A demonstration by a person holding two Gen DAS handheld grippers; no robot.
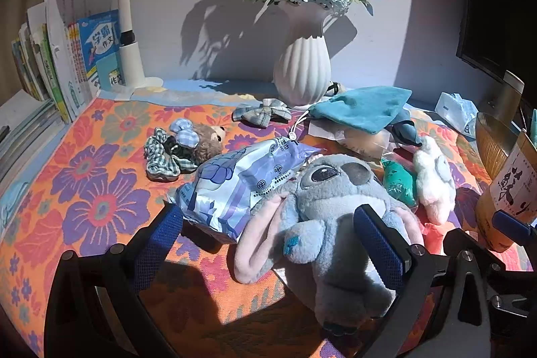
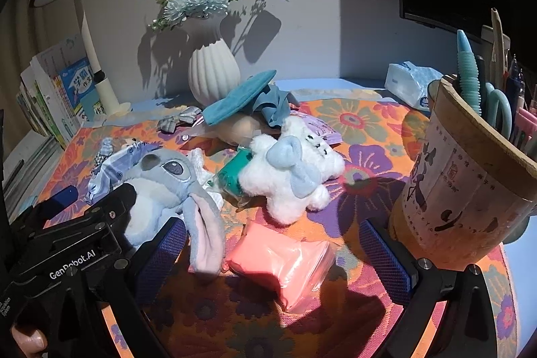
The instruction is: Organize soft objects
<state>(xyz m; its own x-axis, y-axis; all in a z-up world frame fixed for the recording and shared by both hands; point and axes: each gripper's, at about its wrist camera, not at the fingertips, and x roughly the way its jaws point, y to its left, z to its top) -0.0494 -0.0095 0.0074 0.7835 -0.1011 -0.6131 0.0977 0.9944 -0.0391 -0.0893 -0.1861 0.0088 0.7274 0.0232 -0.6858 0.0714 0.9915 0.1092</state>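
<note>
A grey-blue Stitch plush (image 1: 322, 210) lies on the flowered cloth (image 1: 94, 190); it also shows in the right wrist view (image 2: 161, 187). My left gripper (image 1: 268, 240) is open with its jaws wide around the plush and a blue-white packet (image 1: 235, 187). My right gripper (image 2: 278, 257) is open around a pink bag (image 2: 288, 267). A white plush (image 2: 288, 173) with a blue bow and a green bag (image 2: 231, 176) lie beyond it. A teal pouch (image 1: 362, 109), a bear plush (image 1: 208, 140), a plaid scrunchie (image 1: 164, 160) and a plaid bow (image 1: 265, 113) lie farther back.
A white vase (image 1: 302, 69) of flowers stands at the back. Books (image 1: 67, 62) and a lamp (image 1: 129, 22) stand at the left. A wooden pen holder (image 2: 470, 190) stands close on the right, a tissue pack (image 2: 409, 86) behind it.
</note>
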